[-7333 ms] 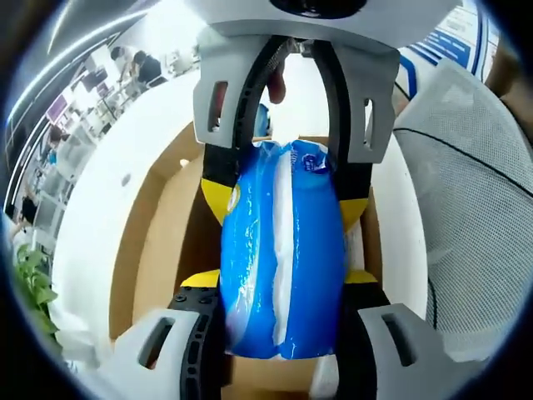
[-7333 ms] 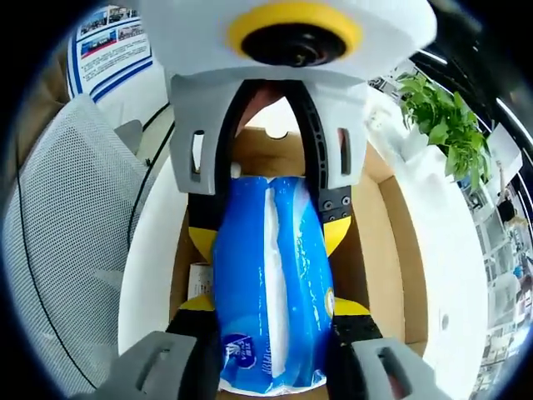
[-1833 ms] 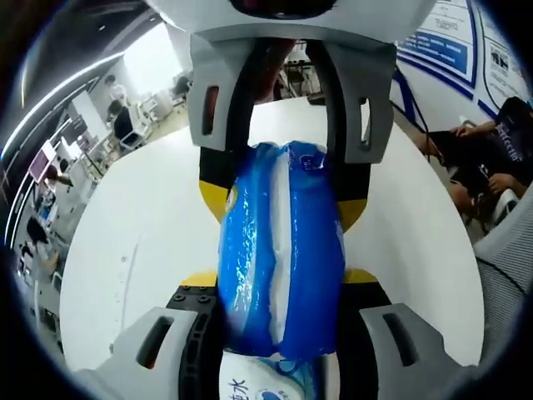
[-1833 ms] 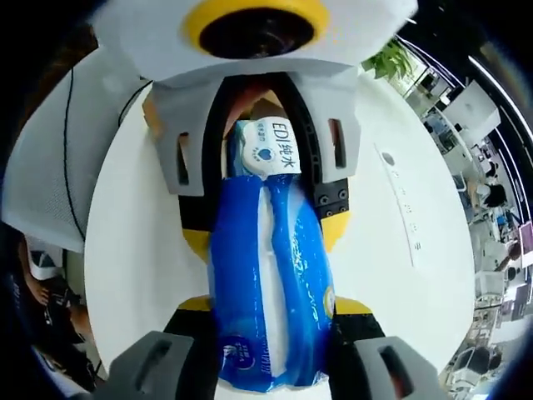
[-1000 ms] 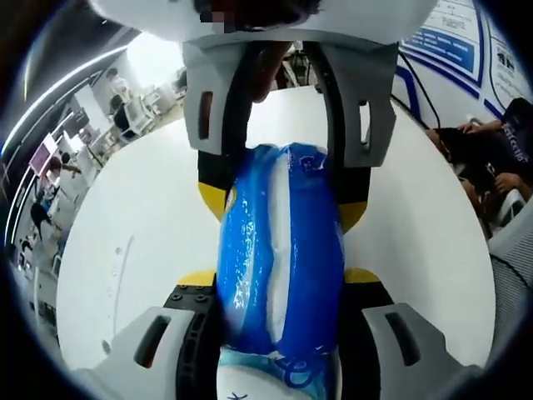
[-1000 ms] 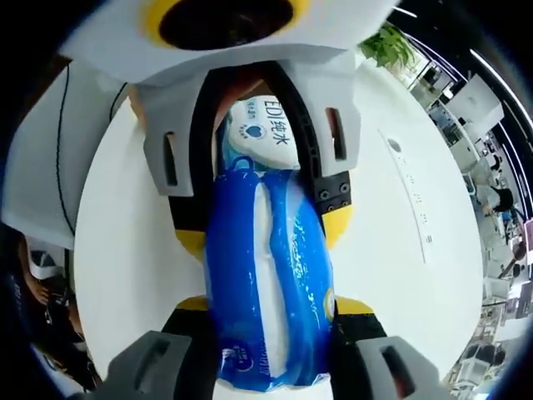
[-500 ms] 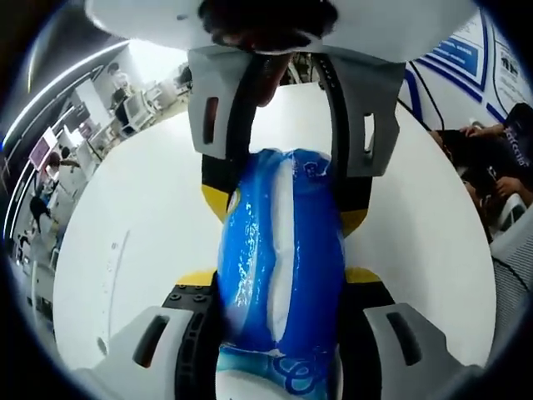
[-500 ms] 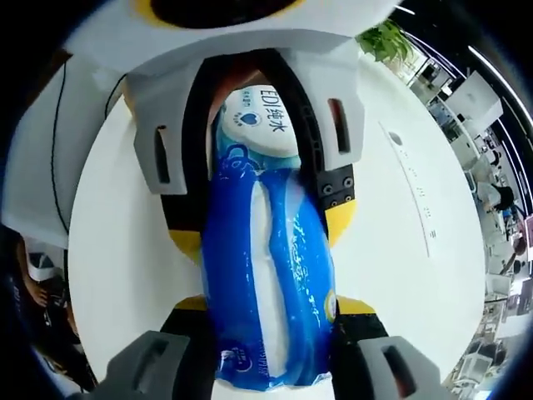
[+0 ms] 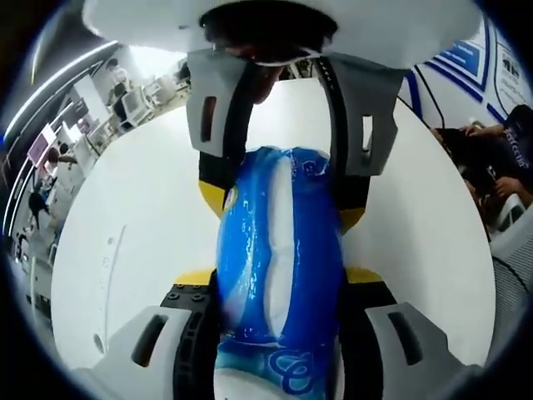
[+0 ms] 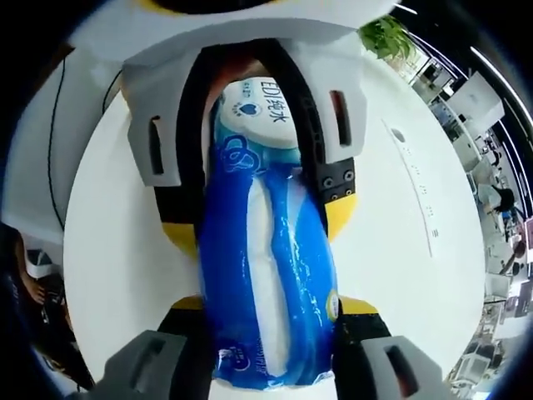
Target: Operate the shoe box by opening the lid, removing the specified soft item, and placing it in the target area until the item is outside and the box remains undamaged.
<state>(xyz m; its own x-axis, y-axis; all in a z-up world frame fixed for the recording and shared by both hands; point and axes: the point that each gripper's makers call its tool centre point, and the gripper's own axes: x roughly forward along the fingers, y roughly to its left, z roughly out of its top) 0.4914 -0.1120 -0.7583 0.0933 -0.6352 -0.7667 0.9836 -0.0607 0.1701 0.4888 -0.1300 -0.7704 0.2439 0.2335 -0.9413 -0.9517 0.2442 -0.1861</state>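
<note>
I hold one glossy blue-and-white plastic tissue pack [image 9: 279, 250] [image 10: 266, 267], both grippers' fingers [image 9: 208, 196] [image 10: 337, 208] clenched on it, above the white tabletop [image 9: 141, 217] [image 10: 391, 225], bare all around.

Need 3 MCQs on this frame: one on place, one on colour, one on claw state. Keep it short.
1. Where is the soft pack?
A. inside a cardboard box
B. held over the white table, between both claws
C. lying on a chair

2. What is the pack's main colour?
A. red
B. green
C. blue with a white stripe

3. What is the state of the left claw and the right claw?
A. both shut on the pack
B. both open and empty
C. left shut, right open

Answers:
1 B: both views show white tabletop behind the pack, with a claw at each end of it.
2 C: glossy blue wrap with a white band down the middle, and a white printed end in the right gripper view.
3 A: in each view the jaws press against the pack's sides.
</note>
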